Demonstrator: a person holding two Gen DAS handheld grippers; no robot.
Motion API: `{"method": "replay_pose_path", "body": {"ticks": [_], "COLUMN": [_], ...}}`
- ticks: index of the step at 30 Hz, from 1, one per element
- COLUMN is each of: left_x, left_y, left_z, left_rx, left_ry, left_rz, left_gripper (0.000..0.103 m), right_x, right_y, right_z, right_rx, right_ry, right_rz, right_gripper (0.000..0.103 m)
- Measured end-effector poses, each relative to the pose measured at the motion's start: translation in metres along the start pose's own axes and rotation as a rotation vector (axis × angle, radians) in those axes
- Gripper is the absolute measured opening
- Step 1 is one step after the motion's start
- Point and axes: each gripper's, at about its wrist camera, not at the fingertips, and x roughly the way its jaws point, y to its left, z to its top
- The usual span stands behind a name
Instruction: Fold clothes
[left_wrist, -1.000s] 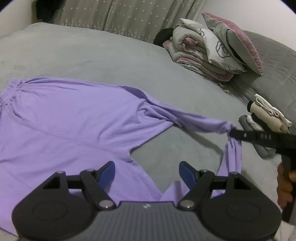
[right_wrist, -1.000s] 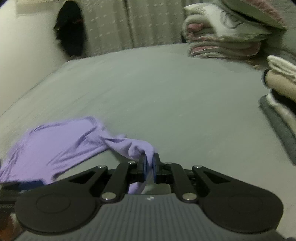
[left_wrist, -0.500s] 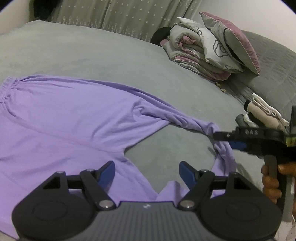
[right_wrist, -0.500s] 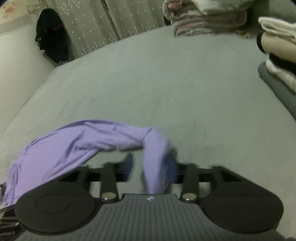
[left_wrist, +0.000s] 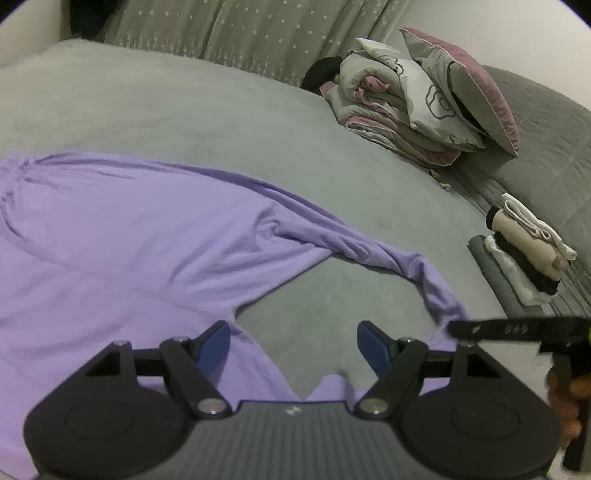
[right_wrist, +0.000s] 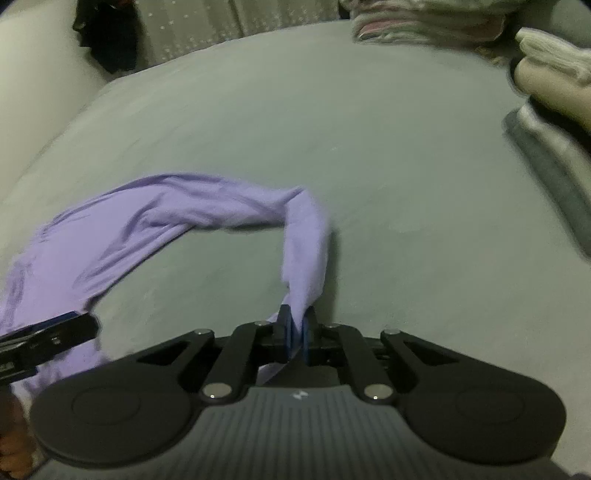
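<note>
so this is early in the fold, i'd say the straightening-out stage. the purple pants (left_wrist: 122, 236) are spread across the near left part of the grey bed (left_wrist: 192, 110), waistband off at the left edge, and one pant leg (left_wrist: 369, 251) trails out to the right in a twisted, bunched rope that curls back toward the near side.

the right tool (right_wrist: 295, 332) is clamped down on the very end of that leg, you can see the fabric pinched between the blue pads and rising up out of them in the right wrist view. the left tool (left_wrist: 293, 343) is standing wide open with nothing in it, hovering over the crotch area where the other leg starts, not touching cloth as far as i can tell.

next move, my guess: the right one needs to pull that leg out straight and lay it flat so the twist comes out, then carry it over onto the other leg. the left one could pin the crotch or hip so the whole garment doesn't slide along. the stack of folded clothes (left_wrist: 524, 254) sits at the far right, well apart, so there's room to work.
</note>
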Motion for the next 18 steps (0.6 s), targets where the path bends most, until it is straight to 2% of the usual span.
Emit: {"method": "replay_pose_path", "body": {"ticks": [3,6,10,13,14,18], "left_x": [0.001,0.01,0.032,0.051,0.057,0.085], "left_y": [-0.007,-0.013,-0.021,-0.028,-0.03,-0.036], "left_z": [0.009,0.022,0.046,0.066,0.072,0.093], "left_rx": [0.095,0.148,0.232,0.331,0.367,0.511], "left_ry": [-0.028,-0.037,-0.025,-0.019,-0.018,-0.007], "left_rz": [0.053,0.101,0.15,0.188,0.194,0.201], "left_gripper": [0.077,0.076,0.074,0.073,0.073,0.073], "right_x": [-0.005,-0.005,0.0,0.001,0.002,0.005], "right_y": [-0.01,-0.024,-0.047,-0.06,-0.063,-0.072], "right_z": [0.016,0.033,0.048,0.044,0.04,0.02], "right_rx": [-0.073,-0.17,-0.24,-0.258,-0.254,-0.267], "right_ry": [-0.021,-0.039,-0.059,-0.055,-0.036,0.06], "right_rz": [-0.09,-0.17,-0.174,-0.126,-0.092,0.029], "right_gripper": [0.005,0.005,0.006,0.008,0.013,0.016]}}
